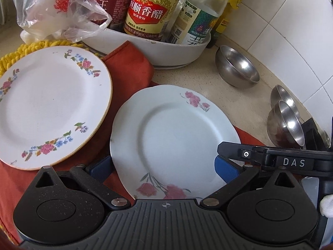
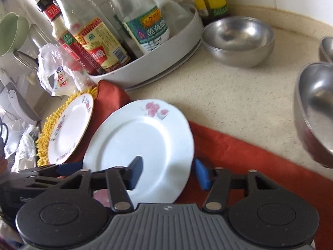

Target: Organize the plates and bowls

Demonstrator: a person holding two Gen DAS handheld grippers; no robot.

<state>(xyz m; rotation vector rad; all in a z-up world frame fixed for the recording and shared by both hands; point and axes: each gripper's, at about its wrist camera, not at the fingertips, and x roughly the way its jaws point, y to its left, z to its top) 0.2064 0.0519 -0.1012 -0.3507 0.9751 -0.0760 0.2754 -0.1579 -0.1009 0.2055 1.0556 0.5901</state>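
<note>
1. The left gripper (image 1: pixel 164 164) pointed down at a beige countertop (image 2: pixel 239 95). Its two blue pads stood wide apart, one on each side of the near half of a white scalloped plate (image 1: pixel 172 137) printed with pink flowers. The pads sat close to the rim, but neither clearly pressed on it.
2. The right gripper (image 2: pixel 168 173) reached in from the right toward the same plate. Its jaws stood partly apart, the left pad over the plate's inner surface and the right pad just outside the rim, over a red cloth (image 2: pixel 239 152). The view was slightly blurred, so whether either pad touched the plate could not be told.
3. The scalloped plate lay partly on the red cloth and partly on the countertop.
4. To its left lay a second plate (image 1: pixel 52 106), white with a gold edge and small coloured flower sprays. It rested on the cloth and on a yellow shaggy mat (image 2: pixel 47 137), near the first plate.
5. Behind the plates stood a white round tray (image 1: pixel 177 52) holding several sauce and vinegar bottles, with a crumpled clear plastic bag (image 1: pixel 54 12) just beside it on the left.
6. To the right of the tray, a steel bowl (image 1: pixel 237 68) sat upright on the countertop. Two smaller steel bowls (image 1: pixel 285 116) sat farther right, one partly in front of the other, near a white tiled wall (image 1: pixel 291 31).
</note>
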